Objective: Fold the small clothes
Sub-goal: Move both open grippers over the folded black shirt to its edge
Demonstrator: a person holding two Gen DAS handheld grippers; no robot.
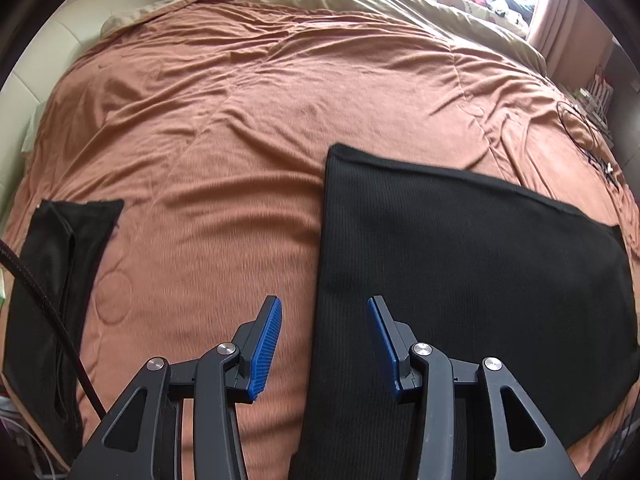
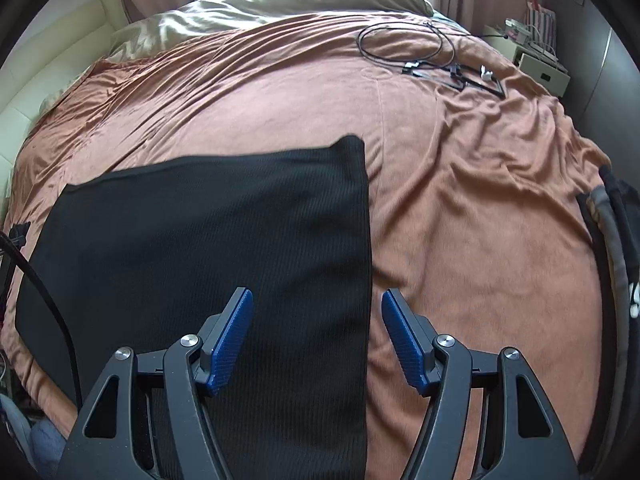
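Note:
A black ribbed garment (image 1: 460, 264) lies flat on the rust-brown bedspread (image 1: 240, 140), folded into a neat rectangle. It also shows in the right wrist view (image 2: 208, 240). My left gripper (image 1: 324, 312) is open and empty, hovering over the garment's left edge near its front. My right gripper (image 2: 316, 304) is open and empty, straddling the garment's right edge. A second black folded garment (image 1: 56, 280) lies at the far left of the bed.
Black cables (image 2: 432, 52) lie on the bedspread at the far right. A beige duvet (image 2: 280, 4) is bunched at the head of the bed. Dark clothing (image 2: 616, 240) sits at the right edge. A bedside unit (image 2: 540, 68) stands beyond the bed.

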